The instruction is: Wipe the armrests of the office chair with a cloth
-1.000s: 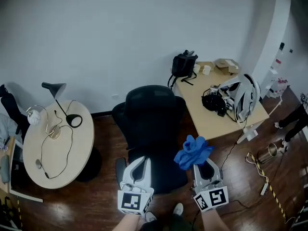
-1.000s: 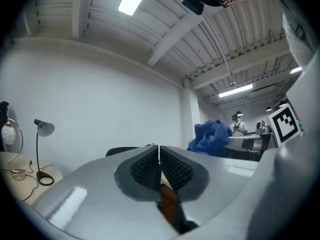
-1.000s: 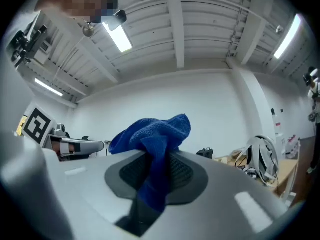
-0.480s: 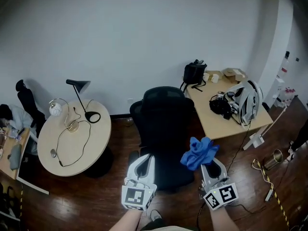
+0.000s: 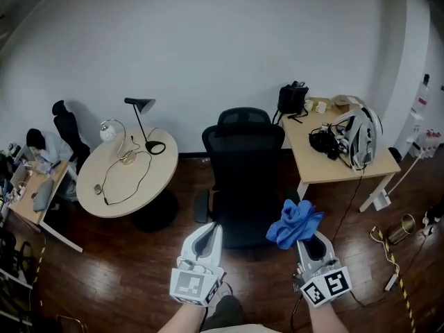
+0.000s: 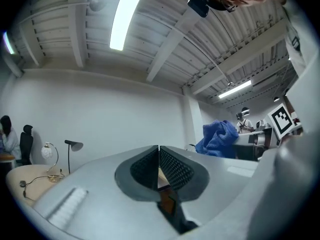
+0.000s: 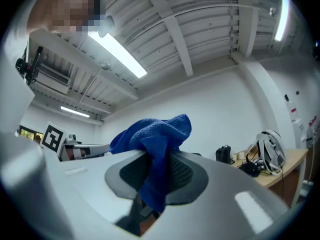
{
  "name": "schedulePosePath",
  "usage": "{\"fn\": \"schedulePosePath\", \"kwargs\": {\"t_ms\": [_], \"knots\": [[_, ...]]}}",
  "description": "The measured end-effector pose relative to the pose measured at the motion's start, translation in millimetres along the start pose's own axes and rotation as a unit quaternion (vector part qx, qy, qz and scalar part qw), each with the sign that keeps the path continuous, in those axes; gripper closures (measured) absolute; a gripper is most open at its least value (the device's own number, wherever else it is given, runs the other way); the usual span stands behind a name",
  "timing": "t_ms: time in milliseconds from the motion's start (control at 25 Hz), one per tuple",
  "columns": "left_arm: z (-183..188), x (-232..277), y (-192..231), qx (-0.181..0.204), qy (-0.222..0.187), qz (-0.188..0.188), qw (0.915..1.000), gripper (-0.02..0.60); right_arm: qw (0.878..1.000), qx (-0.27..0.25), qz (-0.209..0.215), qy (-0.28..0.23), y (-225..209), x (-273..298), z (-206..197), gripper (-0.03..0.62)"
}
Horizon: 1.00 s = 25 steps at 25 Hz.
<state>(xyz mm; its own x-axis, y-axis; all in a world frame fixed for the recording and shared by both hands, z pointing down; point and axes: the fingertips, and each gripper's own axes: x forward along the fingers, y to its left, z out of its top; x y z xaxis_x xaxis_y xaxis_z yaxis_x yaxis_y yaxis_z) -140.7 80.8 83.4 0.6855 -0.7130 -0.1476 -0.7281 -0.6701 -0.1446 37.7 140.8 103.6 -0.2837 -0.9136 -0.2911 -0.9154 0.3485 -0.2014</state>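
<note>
The cloth, a bunched blue towel, sits low and right of centre in the head view. My right gripper pinches it, with a tail hanging down through the jaws. The chair stands at mid-frame, above both grippers and apart from them. One armrest shows on its left side; the other I cannot make out behind the cloth. My left gripper is pressed together on nothing. I judge the cloth is ready in hand, but it touches no armrest, so both are left to reach and wipe.
</note>
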Motion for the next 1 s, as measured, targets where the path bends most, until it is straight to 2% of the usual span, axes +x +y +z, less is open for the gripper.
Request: {"fn": "schedulePosePath", "kwargs": {"t_ms": [120,240,280,400,520,640,680,800,840,920,1000], "knots": [[11.7,-22.9,-29.3,0.010,0.015,0.007,0.9998,0.578,1.000,0.008,-0.002,-0.002,1.6,-34.4,17.3,0.516],[22.0,-42.9,-50.7,-0.009,0.083,0.013,0.9964,0.578,1.000,0.009,-0.002,-0.003,8.1,-58.6,35.8,0.517],[27.9,-49.1,-53.6,-0.013,0.093,0.013,0.9955,0.578,1.000,0.009,0.000,-0.005,13.3,-64.0,41.7,0.517],[54.4,-58.0,-50.1,0.007,0.022,0.007,0.9997,0.578,1.000,0.002,0.002,-0.014,30.4,-72.4,58.7,0.517],[65.1,-71.7,-51.9,0.000,0.035,0.000,0.9994,0.578,1.000,-0.008,0.002,-0.014,46.3,-74.7,67.8,0.517],[81.3,-87.1,-47.5,0.000,0.025,-0.005,0.9997,0.578,1.000,-0.014,0.005,-0.011,61.1,-73.0,70.9,0.517],[82.2,-94.7,-44.5,-0.004,0.038,-0.004,0.9993,0.578,1.000,-0.018,0.006,-0.012,66.4,-71.6,71.2,0.517],[78.7,-106.4,-24.9,-0.002,0.035,0.000,0.9994,0.578,1.000,-0.011,0.005,-0.013,76.1,-59.1,68.8,0.517],[75.1,-110.0,-21.1,-0.008,0.048,-0.001,0.9988,0.548,1.000,-0.005,0.004,-0.013,79.5,-56.1,67.5,0.517],[76.0,-118.1,-17.7,-0.004,0.036,-0.009,0.9993,0.514,1.000,-0.008,0.003,-0.006,89.9,-56.5,62.0,0.517],[75.8,-127.5,-17.2,-0.012,0.052,-0.019,0.9984,0.438,1.000,-0.006,0.002,0.003,98.7,-57.7,56.4,0.517]]}}
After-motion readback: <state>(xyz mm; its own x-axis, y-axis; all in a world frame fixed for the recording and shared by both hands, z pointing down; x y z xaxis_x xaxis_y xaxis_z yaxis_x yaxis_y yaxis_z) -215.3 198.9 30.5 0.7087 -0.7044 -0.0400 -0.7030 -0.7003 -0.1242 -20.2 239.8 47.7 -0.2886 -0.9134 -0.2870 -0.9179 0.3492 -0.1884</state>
